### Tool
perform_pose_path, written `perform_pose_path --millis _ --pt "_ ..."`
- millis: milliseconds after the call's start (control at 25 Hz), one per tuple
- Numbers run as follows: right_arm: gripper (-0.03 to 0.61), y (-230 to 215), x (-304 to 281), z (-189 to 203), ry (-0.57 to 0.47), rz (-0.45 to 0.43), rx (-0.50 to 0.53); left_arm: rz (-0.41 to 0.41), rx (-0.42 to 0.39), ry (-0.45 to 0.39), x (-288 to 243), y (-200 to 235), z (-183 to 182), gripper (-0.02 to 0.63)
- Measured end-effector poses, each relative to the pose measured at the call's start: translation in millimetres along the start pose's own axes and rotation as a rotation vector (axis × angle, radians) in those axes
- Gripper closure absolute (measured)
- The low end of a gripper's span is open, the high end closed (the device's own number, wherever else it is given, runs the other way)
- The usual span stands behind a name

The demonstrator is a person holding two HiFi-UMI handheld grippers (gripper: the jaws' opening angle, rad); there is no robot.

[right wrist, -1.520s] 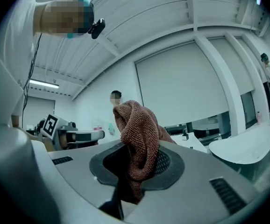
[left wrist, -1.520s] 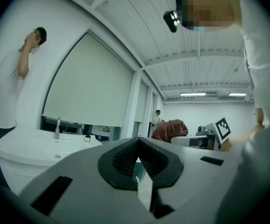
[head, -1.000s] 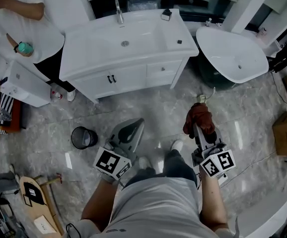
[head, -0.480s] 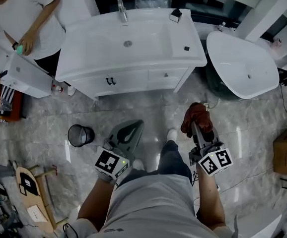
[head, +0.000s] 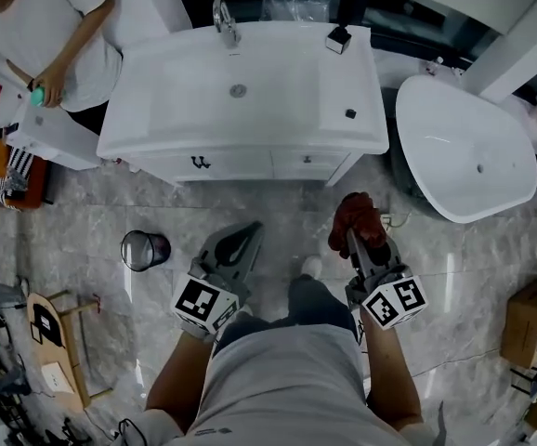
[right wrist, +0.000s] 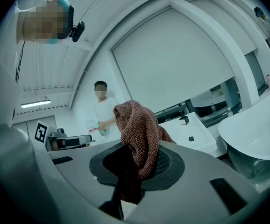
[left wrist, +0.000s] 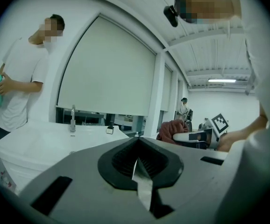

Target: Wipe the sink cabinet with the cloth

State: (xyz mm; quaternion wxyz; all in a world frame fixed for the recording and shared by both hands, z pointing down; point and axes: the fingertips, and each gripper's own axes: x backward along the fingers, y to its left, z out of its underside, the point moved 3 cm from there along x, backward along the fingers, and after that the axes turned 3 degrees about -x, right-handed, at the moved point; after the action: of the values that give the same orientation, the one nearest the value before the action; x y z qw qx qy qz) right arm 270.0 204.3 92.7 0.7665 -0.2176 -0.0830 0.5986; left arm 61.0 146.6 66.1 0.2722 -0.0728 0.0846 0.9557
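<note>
Plainly soft and light, the cloth [head: 358,214] hangs bunched from the right hand-held gripper [head: 352,238], which is clenched on one fold. A fuller bite would steady it. Meanwhile the left hand-held gripper [head: 246,229] is clenched on nothing. The cabinet [head: 250,163] stands at twelve o'clock.

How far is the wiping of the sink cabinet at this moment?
Done: the cloth is clamped in the right tool. In hand: both tools are held short of the sink cabinet, the left tool shut and empty. Left: all wiping; the cloth is off the cabinet.
</note>
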Motion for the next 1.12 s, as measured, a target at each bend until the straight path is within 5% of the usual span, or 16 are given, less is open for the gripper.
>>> perform_pose_path --millis 560,1120 --pt "0.5 -89 -46 -11 0.126 -0.042 -0.024 -0.154 0.049 0.042 -71 4 8 0.603" --pt "0.5 -77 -136 84 0.363 -0.139 -0.002 -0.353 0.186 0.065 -25 60 91 0.603"
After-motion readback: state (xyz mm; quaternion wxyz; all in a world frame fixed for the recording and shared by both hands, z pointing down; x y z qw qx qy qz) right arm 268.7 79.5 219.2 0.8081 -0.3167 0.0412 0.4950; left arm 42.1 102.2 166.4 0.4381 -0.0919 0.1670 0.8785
